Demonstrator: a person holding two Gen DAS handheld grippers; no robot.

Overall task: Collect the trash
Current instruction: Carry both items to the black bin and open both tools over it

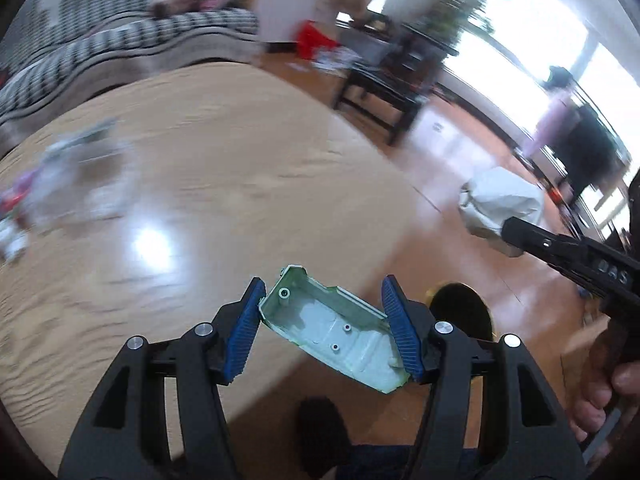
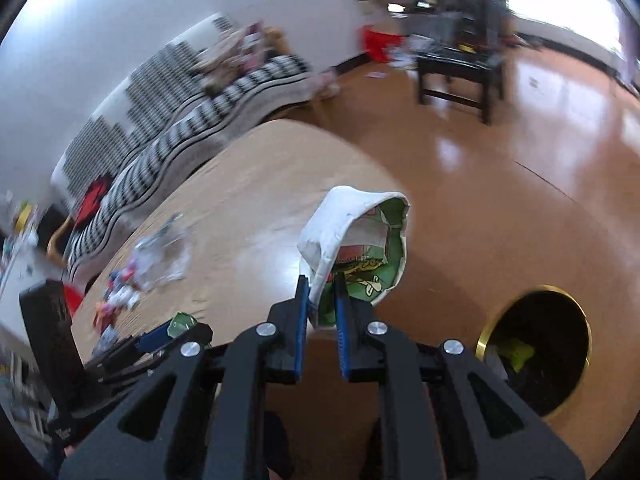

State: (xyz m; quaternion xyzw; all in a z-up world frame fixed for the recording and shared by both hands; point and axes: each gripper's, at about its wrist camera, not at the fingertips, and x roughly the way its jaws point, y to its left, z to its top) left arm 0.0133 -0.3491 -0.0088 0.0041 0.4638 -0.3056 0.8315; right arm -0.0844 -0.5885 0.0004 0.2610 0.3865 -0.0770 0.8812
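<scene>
Above the table edge, left hand-held gripper clamping a plastic tray, right hand-held gripper pinching a paper wrapper.

White letters "DAS" on the black right gripper, seen from left wrist

Light wood table: blurred wrappers scattered at far-left side; orange floor beyond.

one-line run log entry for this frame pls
left tongs: shut on pale green plastic tray | right tongs: shut on crumpled wrapper | bin: on floor, open | table: litter left
</scene>
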